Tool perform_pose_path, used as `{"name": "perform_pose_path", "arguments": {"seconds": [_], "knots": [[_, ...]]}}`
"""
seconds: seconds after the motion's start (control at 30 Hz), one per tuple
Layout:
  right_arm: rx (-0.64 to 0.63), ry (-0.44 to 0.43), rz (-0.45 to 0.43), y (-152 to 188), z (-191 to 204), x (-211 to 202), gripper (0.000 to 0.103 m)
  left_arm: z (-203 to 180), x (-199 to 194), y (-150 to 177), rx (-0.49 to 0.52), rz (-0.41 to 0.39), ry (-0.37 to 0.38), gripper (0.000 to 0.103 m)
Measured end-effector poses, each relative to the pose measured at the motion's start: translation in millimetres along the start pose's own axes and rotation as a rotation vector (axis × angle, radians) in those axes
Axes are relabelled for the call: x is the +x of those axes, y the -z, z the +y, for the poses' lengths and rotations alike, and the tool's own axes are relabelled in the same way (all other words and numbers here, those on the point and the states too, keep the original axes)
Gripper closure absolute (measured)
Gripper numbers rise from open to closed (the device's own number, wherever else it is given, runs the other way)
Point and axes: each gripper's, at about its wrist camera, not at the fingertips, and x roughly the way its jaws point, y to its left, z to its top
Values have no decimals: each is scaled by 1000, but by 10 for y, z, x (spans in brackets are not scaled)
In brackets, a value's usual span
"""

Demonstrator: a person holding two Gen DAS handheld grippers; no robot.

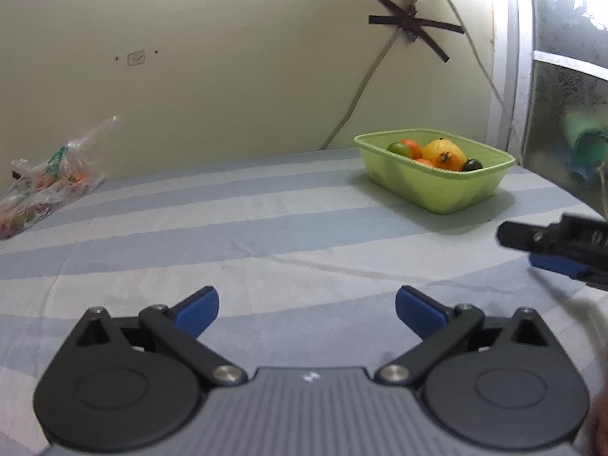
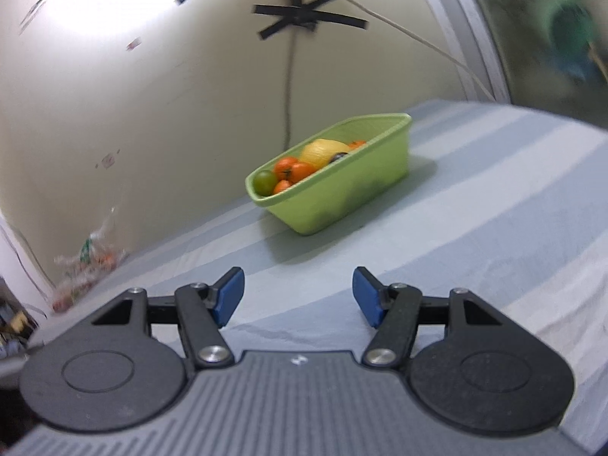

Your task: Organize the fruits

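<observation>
A light green basket [image 1: 448, 190] [image 2: 353, 193] stands on the striped sheet near the wall. It holds a yellow fruit [image 1: 442, 151] [image 2: 323, 151], small orange fruits [image 1: 412, 149] [image 2: 294, 170], a green one [image 1: 398, 148] [image 2: 265, 181] and a dark one [image 1: 473, 164] [image 2: 338, 157]. My left gripper [image 1: 307, 309] hovers low over the bare sheet, well short of the basket, open wide with nothing between its blue pads. My right gripper [image 2: 298, 296] is also open and empty, short of the basket; its fingers [image 1: 547, 243] show at the right edge of the left wrist view.
A clear plastic bag [image 1: 49, 186] [image 2: 85, 266] with more fruit lies at the far left against the wall. A cable [image 1: 357, 98] hangs down the wall behind the basket. A frosted window [image 1: 566, 76] stands at the right.
</observation>
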Motion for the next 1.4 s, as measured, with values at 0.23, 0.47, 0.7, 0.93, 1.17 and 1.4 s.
{"name": "perform_pose_path", "arguments": {"seconds": [0.23,0.47,0.7,0.93,1.17,1.4], "knots": [[57,-4,4,1,-62,-6,37,28,14,48,-1,4,-20,0],[42,-5,-3,7,-50,-29,34,-32,30,61,44,1,-54,0],[56,-12,-3,4,-72,-36,34,-51,30,74,47,2,-56,0],[58,-12,-4,6,-76,-36,34,-32,41,78,47,-2,-86,0],[57,-14,-3,3,-83,-33,34,14,30,63,49,-26,-134,0],[58,-14,-3,4,-84,-32,33,64,70,67,57,-35,-179,0]]}}
